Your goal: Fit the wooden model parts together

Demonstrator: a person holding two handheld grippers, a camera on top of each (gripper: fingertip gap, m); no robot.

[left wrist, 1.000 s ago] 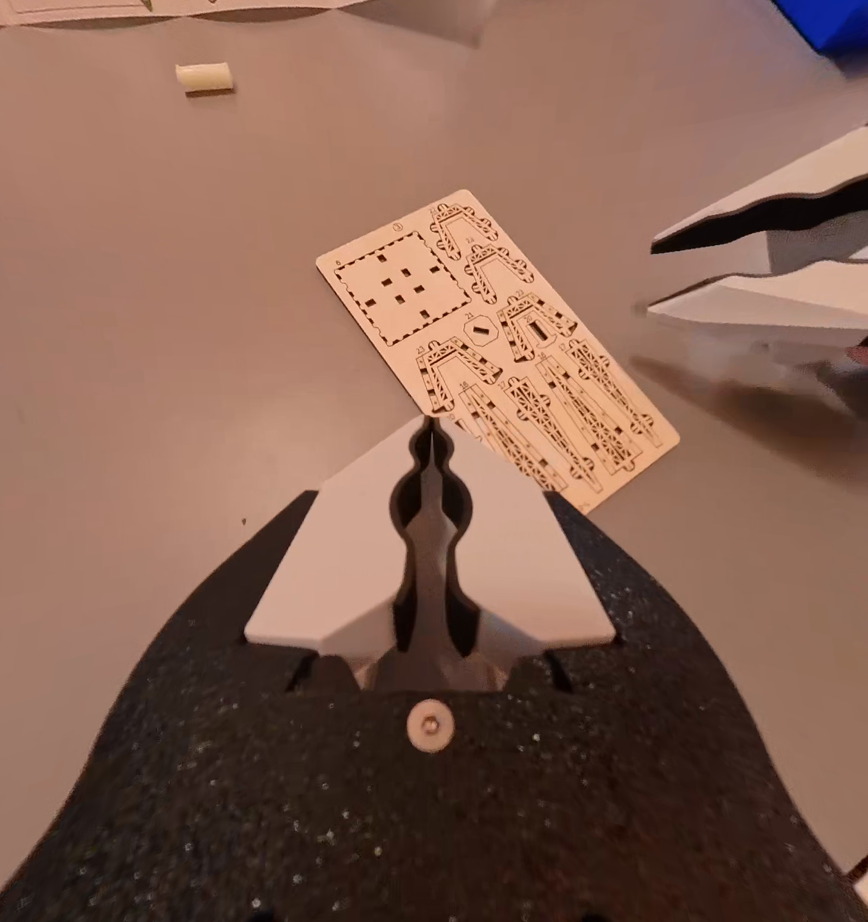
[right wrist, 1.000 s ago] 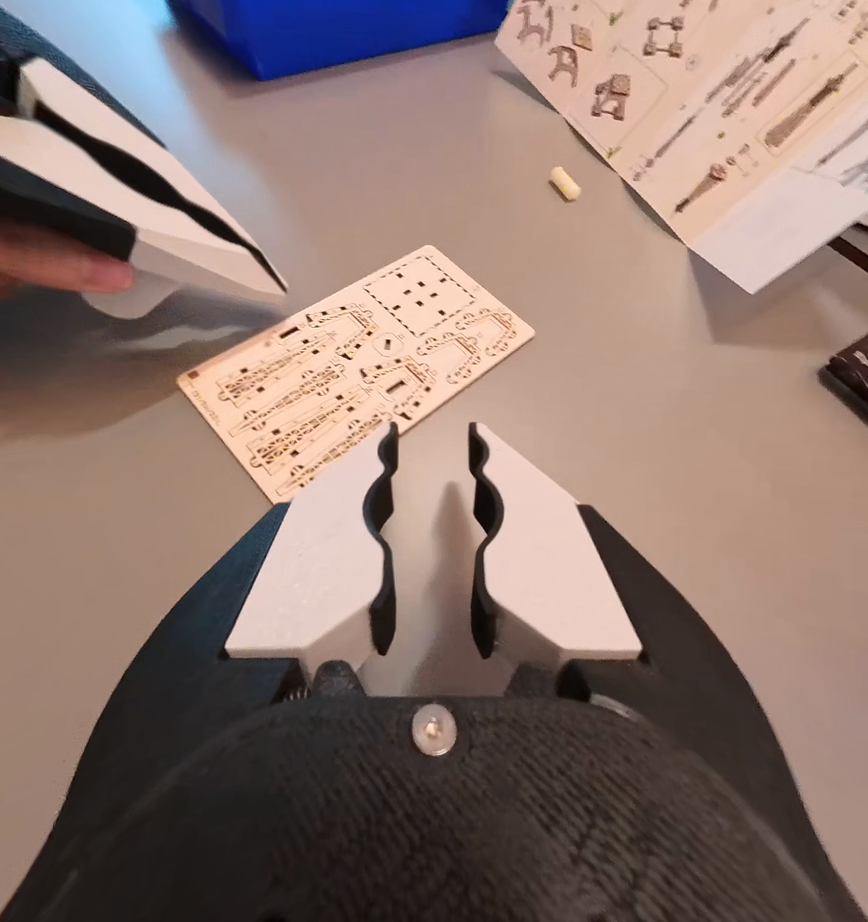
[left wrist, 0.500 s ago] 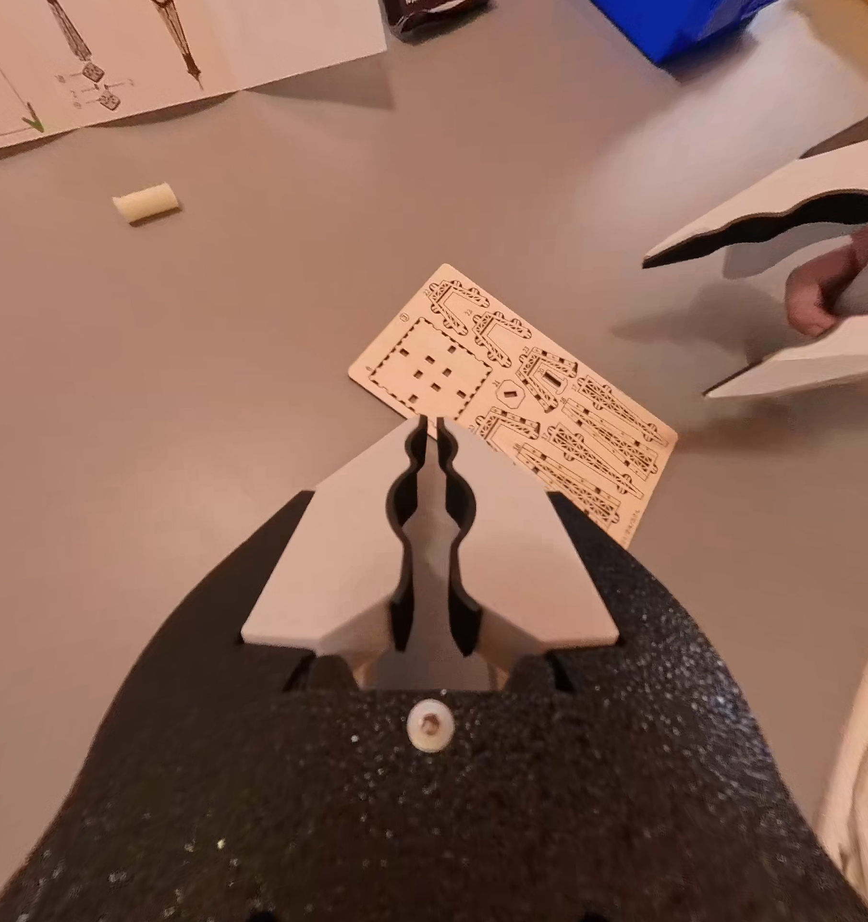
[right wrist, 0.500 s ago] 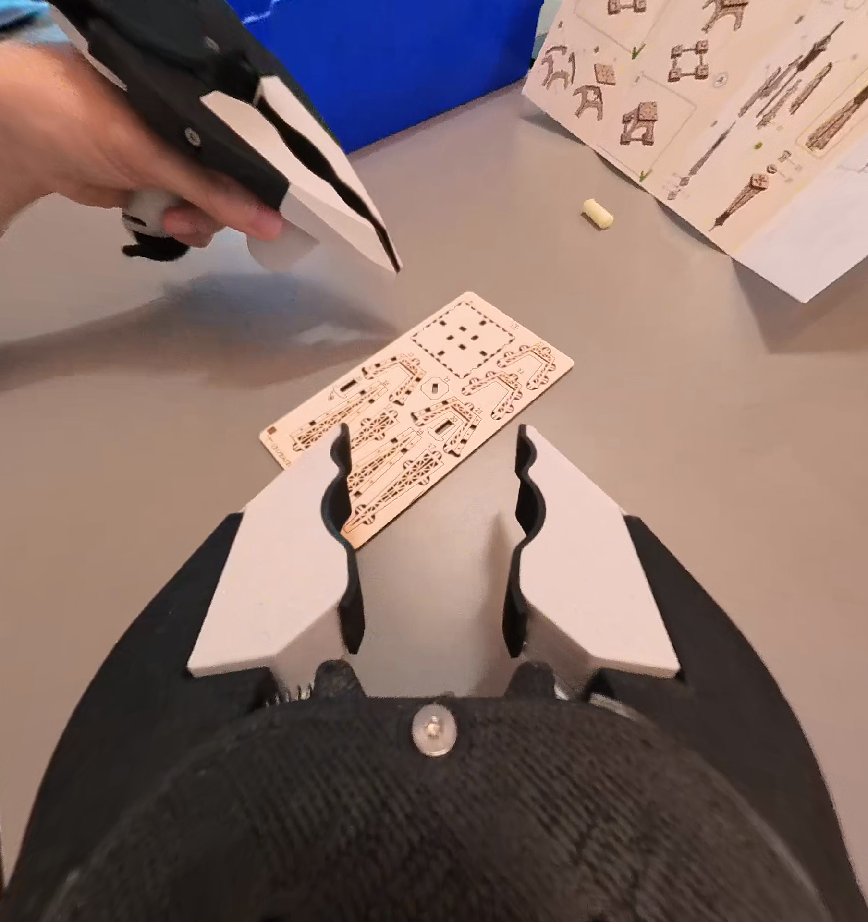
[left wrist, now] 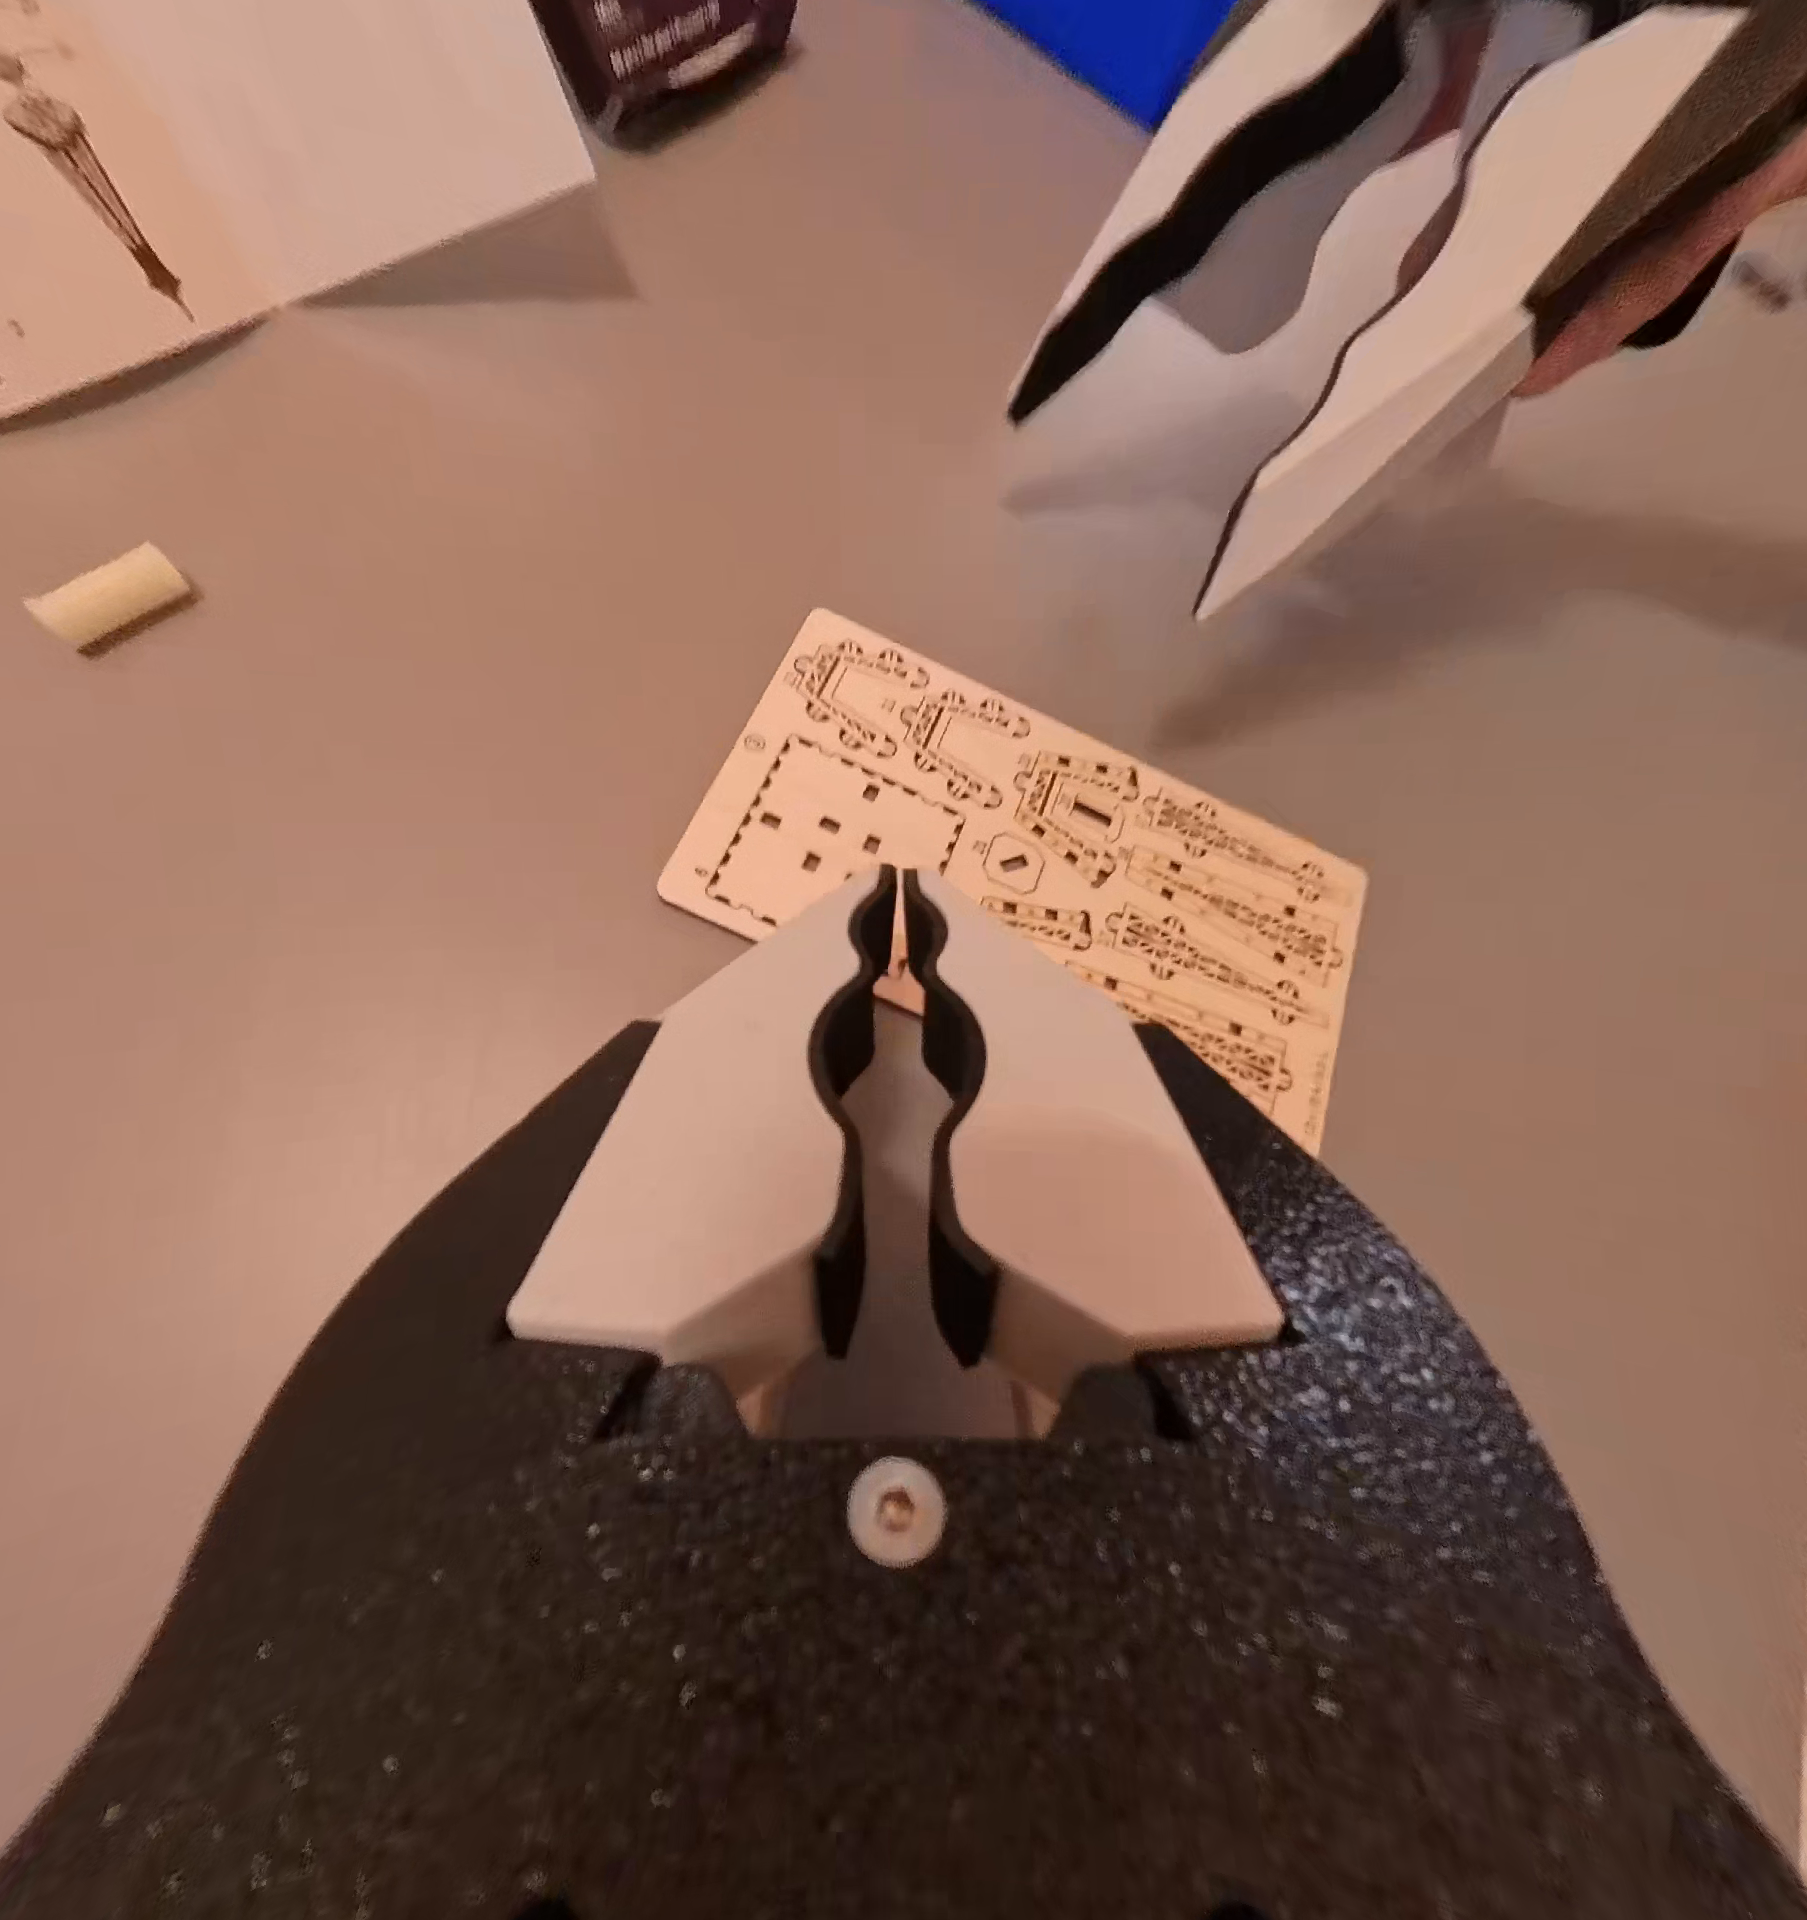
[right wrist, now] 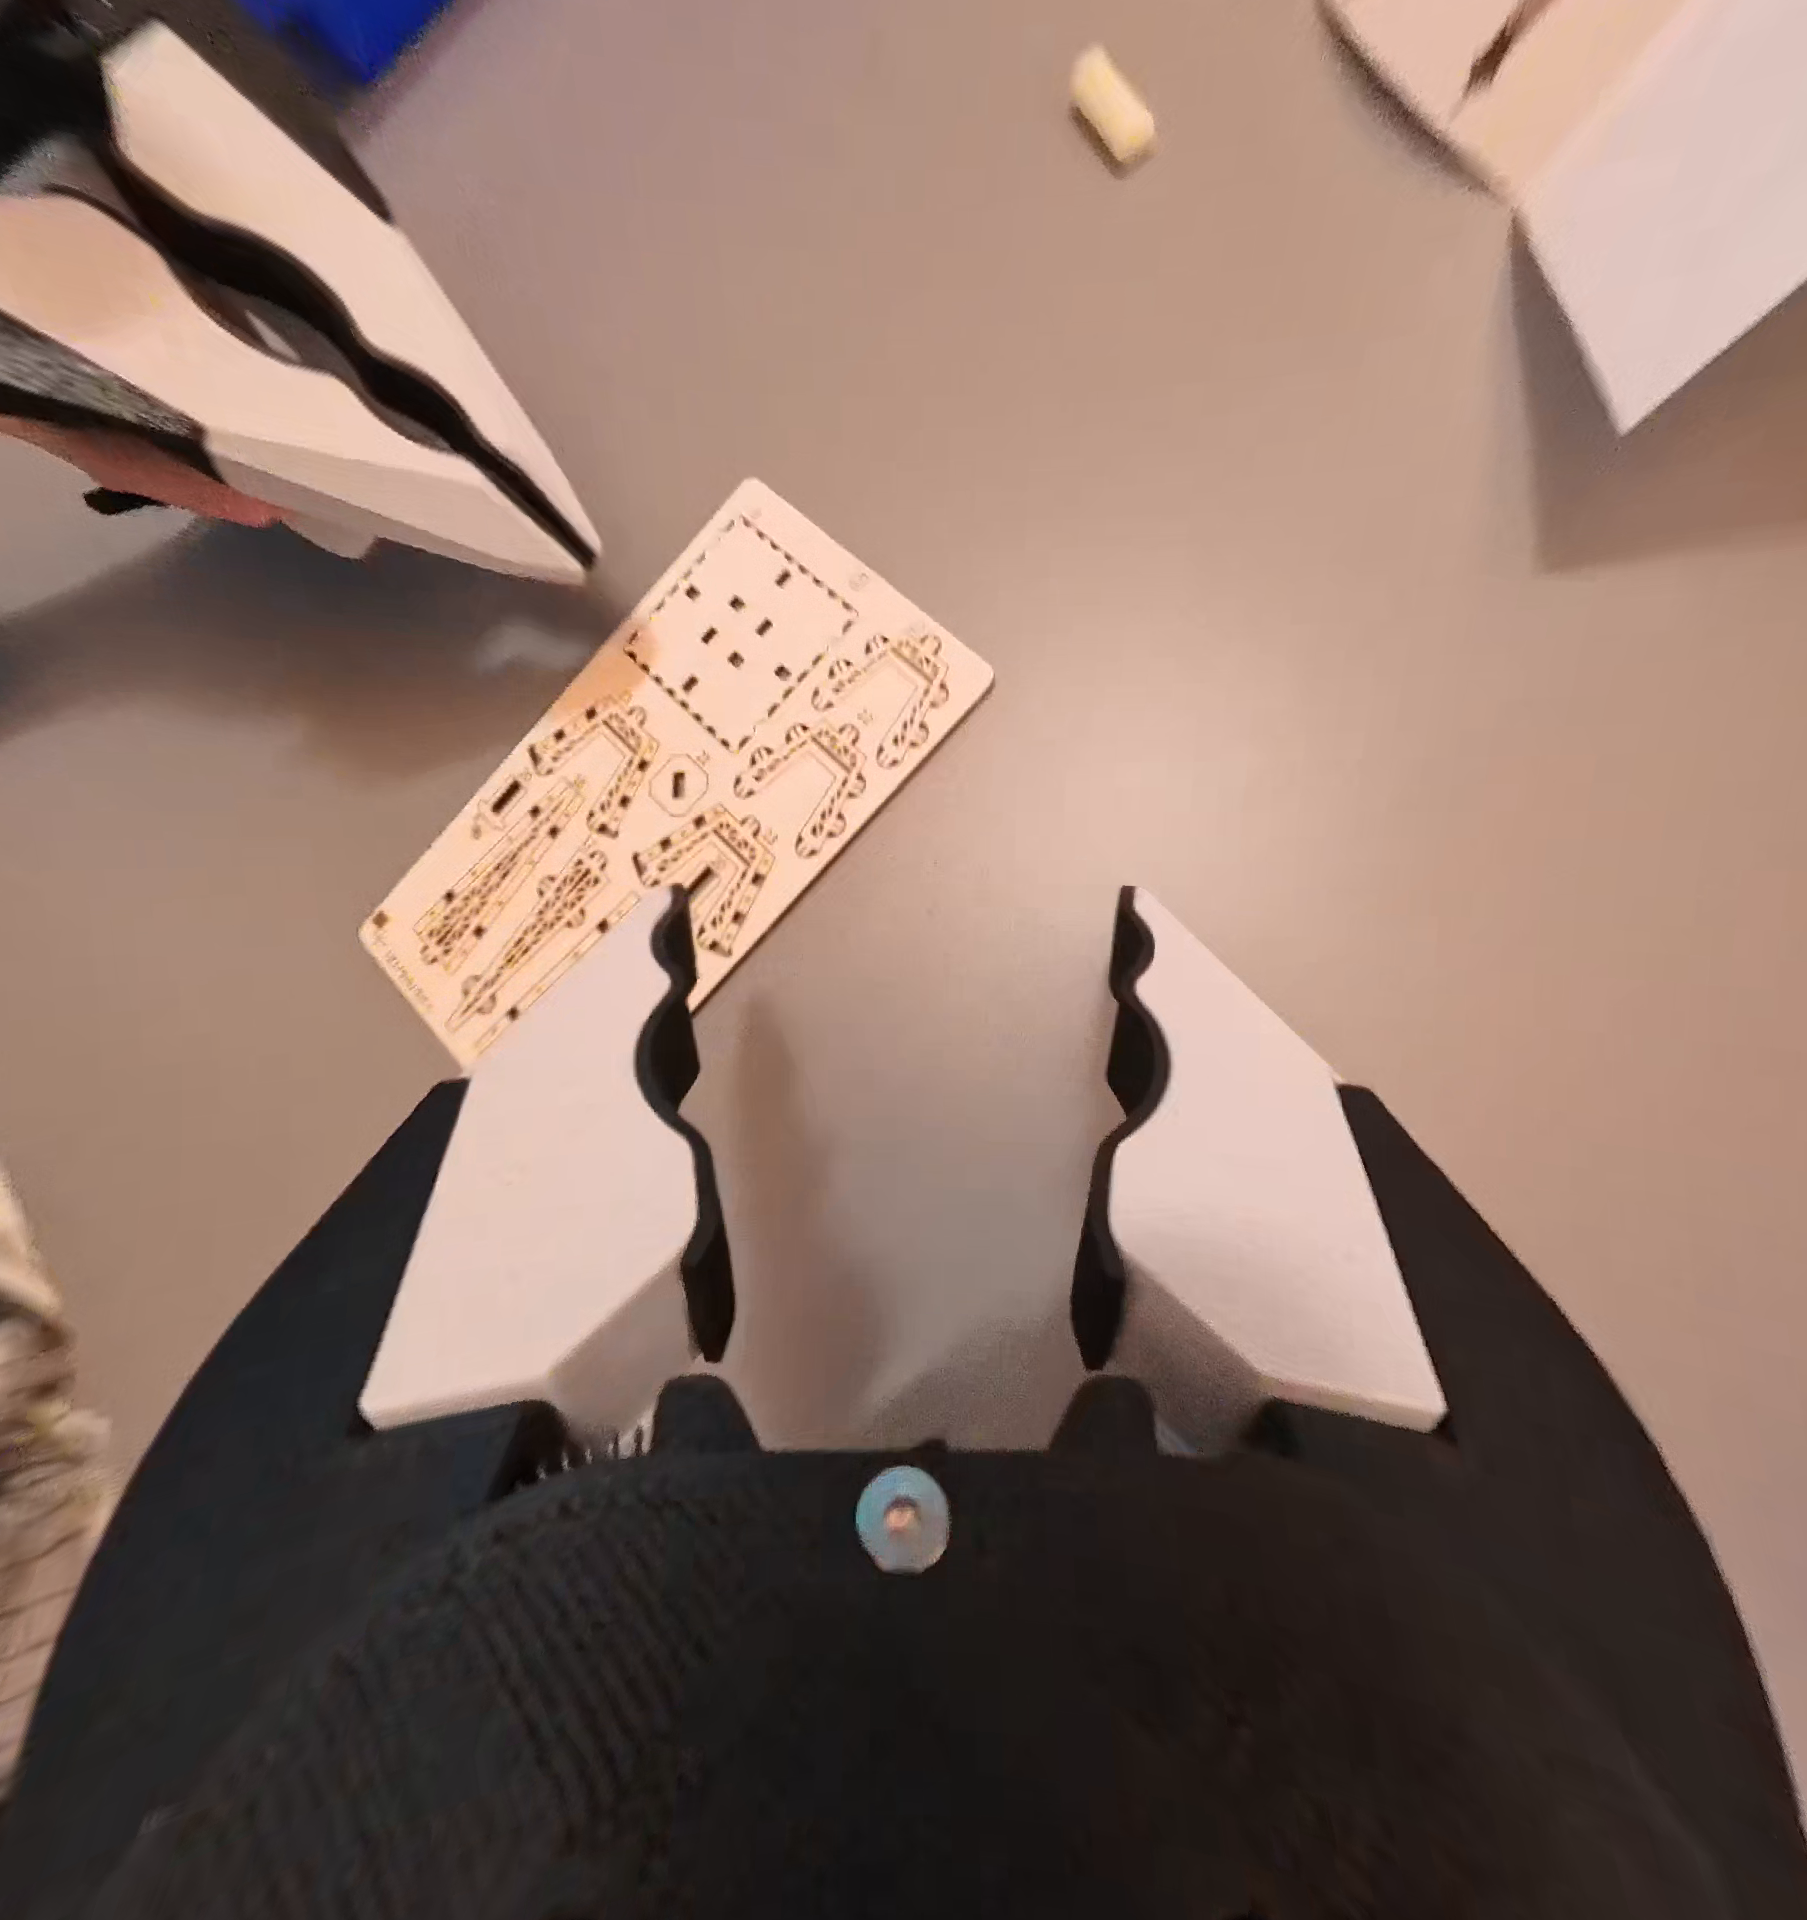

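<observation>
A thin wooden sheet of laser-cut model parts lies flat on the grey table; it also shows in the right wrist view. My left gripper is shut and empty, with its tips over the sheet's square-part end. In the right wrist view it comes in from the upper left, above that end of the sheet. My right gripper is wide open and empty, its left finger over the sheet's near edge. In the left wrist view it hangs open at the upper right.
A small cream cylinder lies apart from the sheet, also in the right wrist view. A folded instruction sheet, a dark box and a blue bin sit at the far side.
My right gripper has opened from a narrow gap to wide. Both grippers have swung in over the wooden sheet. My left gripper has stayed shut or nearly so.
</observation>
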